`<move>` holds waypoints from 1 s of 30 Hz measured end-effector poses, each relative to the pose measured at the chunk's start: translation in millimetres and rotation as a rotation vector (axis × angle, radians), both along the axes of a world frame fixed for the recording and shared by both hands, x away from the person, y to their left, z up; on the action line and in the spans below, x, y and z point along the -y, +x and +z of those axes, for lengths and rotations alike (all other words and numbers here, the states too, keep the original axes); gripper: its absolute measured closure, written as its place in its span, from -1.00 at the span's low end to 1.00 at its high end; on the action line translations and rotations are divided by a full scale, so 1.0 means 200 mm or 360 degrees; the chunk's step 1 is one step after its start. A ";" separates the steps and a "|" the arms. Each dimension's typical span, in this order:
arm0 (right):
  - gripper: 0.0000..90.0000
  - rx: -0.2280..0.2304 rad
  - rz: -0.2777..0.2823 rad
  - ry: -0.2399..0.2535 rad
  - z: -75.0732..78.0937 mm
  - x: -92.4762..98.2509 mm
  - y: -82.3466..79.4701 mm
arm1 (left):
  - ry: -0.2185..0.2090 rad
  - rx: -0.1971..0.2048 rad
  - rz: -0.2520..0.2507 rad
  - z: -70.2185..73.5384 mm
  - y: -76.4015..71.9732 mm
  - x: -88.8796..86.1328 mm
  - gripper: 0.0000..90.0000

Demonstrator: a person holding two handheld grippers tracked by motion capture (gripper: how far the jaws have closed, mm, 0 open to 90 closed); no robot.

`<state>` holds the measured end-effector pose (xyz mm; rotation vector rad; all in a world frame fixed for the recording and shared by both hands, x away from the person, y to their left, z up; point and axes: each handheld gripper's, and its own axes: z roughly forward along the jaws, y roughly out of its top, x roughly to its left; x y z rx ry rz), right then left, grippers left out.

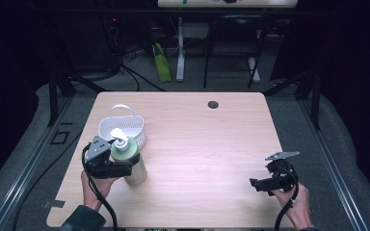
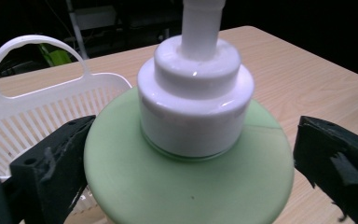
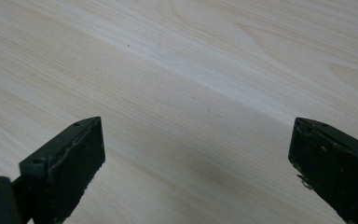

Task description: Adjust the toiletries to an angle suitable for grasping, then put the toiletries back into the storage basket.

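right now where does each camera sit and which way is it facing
High view: above the person's side, looking forward and down on the wooden table; both hands, left gripper and right gripper show.
Left gripper view: on the left gripper, looking along its fingers at the green pump bottle and white basket.
Right gripper view: on the right gripper, fingers over bare table.
High and left gripper views share bottle and basket.

Light falls from above onto the pale tabletop [image 1: 197, 144], brightest near its middle, while the room around it sinks into near black, most at three and nine o'clock. The pump bottle [image 2: 191, 140] shows small glare spots on its white collar; the close black jaws look soft
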<state>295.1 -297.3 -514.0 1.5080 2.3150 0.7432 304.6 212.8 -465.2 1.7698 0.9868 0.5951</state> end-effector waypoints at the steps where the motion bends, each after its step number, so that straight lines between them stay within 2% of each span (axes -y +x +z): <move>1: -0.93 0.0000 0.0000 0.0000 0.00 0.00 0.00 | -0.0011 0.0008 0.0002 0.00 0.00 0.00 -1.00; 5: -0.93 0.0003 -0.0003 -0.0004 0.00 0.00 0.00 | -0.0041 0.0034 0.0010 0.03 -0.01 -0.01 -0.99; 11: -0.93 -0.0004 0.0013 -0.0006 0.00 -0.01 0.00 | -0.0090 0.0107 0.0026 0.07 -0.01 -0.01 -1.00; 25: -0.93 -0.0008 0.0015 -0.0006 -0.01 -0.02 0.01 | -0.0166 0.0154 -0.0013 0.12 0.03 -0.02 -0.99; 27: -0.93 -0.0007 0.0014 -0.0006 -0.01 -0.01 0.01 | -0.0191 0.0166 -0.0027 0.12 0.03 -0.03 -0.96; 30: -0.93 -0.0006 0.0013 -0.0002 0.00 -0.01 0.01 | -0.0235 0.0222 -0.0052 0.12 0.01 -0.04 -0.64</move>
